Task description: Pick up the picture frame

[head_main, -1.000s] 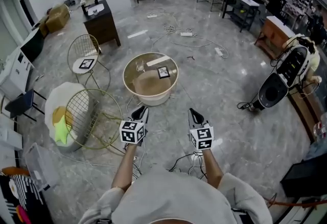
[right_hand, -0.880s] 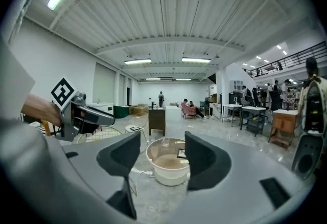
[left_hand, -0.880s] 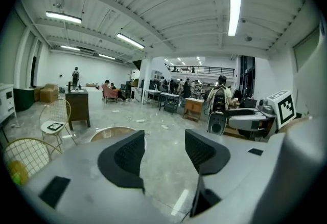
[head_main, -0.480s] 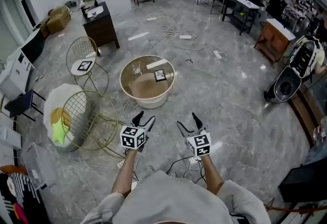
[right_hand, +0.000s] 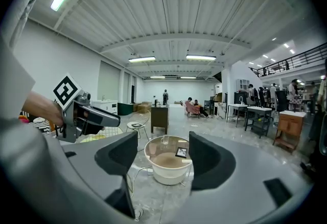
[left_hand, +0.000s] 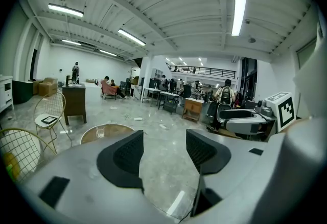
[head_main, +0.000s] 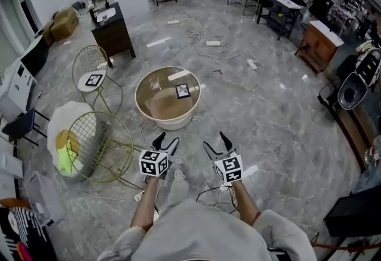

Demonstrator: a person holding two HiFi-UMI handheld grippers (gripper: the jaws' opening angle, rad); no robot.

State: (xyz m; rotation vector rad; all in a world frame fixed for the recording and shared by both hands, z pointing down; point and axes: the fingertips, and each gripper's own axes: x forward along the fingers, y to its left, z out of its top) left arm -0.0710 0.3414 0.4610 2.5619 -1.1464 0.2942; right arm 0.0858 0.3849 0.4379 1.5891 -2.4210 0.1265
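Both tongs were pressed together a second ago and have just opened. Our left tongs (head_main: 166, 142) and right tongs (head_main: 215, 143) now stand spread, with nothing between their jaws. We see the picture frame (head_main: 183, 91) sitting on the right part of the round table (head_main: 161, 108), well ahead of both tongs and untouched. A clear glass (head_main: 155, 82) stands on the table's left part. Two gold wire chairs (head_main: 98, 146) stand left of the table on the grey marble floor (head_main: 268, 123).
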